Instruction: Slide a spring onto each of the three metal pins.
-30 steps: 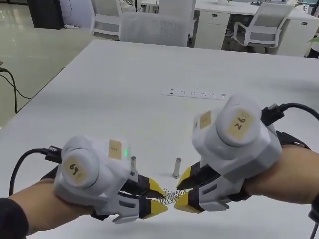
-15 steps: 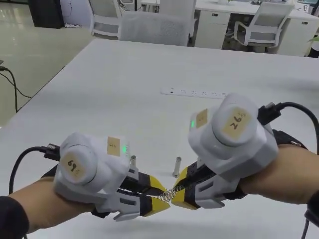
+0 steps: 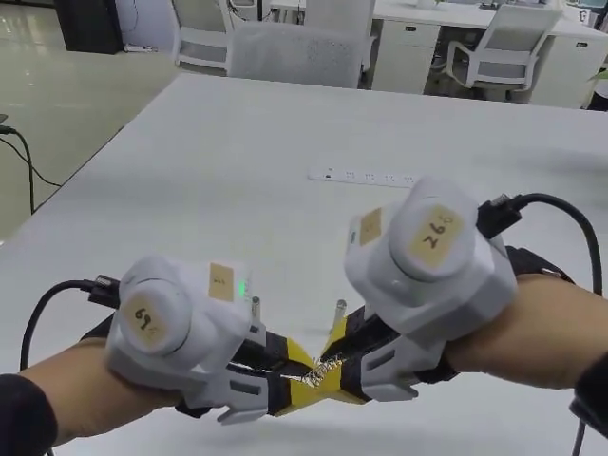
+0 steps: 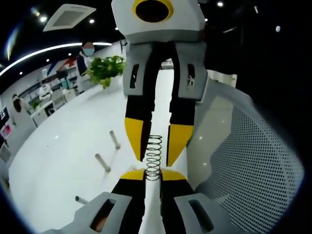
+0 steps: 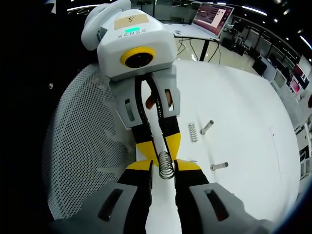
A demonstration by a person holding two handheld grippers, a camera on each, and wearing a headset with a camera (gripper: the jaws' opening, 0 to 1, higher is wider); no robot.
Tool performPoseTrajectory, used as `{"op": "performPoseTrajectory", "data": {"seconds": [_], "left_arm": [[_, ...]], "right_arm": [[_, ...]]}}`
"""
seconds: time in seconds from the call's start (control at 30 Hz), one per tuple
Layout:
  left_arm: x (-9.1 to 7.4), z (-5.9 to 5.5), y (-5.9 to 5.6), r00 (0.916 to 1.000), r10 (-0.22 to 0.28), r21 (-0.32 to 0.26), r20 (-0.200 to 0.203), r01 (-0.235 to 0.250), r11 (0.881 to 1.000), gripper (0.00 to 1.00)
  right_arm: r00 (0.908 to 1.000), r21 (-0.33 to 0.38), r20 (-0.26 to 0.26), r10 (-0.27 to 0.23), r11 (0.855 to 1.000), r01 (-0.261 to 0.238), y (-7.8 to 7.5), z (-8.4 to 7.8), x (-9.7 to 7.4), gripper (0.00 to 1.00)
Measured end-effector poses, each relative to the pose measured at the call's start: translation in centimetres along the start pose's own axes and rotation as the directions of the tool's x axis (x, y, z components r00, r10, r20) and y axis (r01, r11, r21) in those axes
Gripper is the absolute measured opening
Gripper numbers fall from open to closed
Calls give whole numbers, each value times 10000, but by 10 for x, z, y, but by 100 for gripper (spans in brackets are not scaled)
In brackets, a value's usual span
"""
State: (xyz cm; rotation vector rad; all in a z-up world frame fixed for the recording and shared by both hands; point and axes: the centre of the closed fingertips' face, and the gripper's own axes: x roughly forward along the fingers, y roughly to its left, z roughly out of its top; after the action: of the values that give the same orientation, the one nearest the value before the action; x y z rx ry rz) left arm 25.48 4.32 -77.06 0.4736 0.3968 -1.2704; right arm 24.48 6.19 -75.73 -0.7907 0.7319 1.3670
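Low over the white table, a small metal spring hangs between the two grippers. My left gripper is shut on one end of the spring. Facing it, my right gripper stands open with one jaw on either side of the spring. Two upright metal pins rise just behind the grippers. The left gripper view has three pins on the table.
A second, loose spring lies on the table beside a pin. A white power strip lies mid-table. Office chairs stand past the far edge. A mesh chair back is close by.
My right gripper has moved left toward the left gripper until its open jaws stand around the spring. The left gripper has kept its hold and barely moved.
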Motion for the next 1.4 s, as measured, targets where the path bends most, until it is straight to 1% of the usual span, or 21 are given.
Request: {"op": "performPoseTrajectory", "data": {"seconds": [0.2,0.3,0.37,0.53,0.77,0.9,0.97,1.0,1.07,1.3,1.4], "left_arm": [[-1,2,0,9999,24,-11,112,-24,10000,2],[-2,6,1,9995,19,-173,306,-14,9998,2],[-2,5,1,9996,57,-87,277,-55,9999,2],[0,4,-1,9997,-20,-62,225,21,10000,2],[1,4,-1,9997,-4,-158,253,8,9999,3],[1,4,0,9996,35,-342,271,-26,9994,4],[1,4,1,9997,51,-392,253,-41,9992,7],[1,4,1,9997,42,-511,256,-29,9987,8],[0,4,2,9996,93,-494,250,-81,9987,10],[-5,3,7,9993,231,-1023,308,-199,9946,18],[-11,5,11,9977,449,-1249,501,-383,9914,22]], "right_arm": [[10000,118,74,-40,9999,39,-2,-2,0,13],[9999,178,102,-72,9998,70,-3,-3,0,11],[9998,132,163,-60,9999,58,-3,-2,0,9],[9999,62,117,-51,10000,50,-1,-1,0,8],[10000,74,-42,-25,10000,25,-1,-1,0,8],[10000,117,-72,-38,9999,39,-2,-1,0,8],[9999,111,-137,-52,9999,53,-3,-3,0,8],[9999,121,-161,-63,9999,65,-4,-4,-1,8],[9996,108,-226,-141,9998,144,-5,-6,-1,8],[9994,335,-308,-179,9993,189,-9,-12,-5,8],[9992,417,-331,-233,9988,246,-11,-14,-7,8]]}}
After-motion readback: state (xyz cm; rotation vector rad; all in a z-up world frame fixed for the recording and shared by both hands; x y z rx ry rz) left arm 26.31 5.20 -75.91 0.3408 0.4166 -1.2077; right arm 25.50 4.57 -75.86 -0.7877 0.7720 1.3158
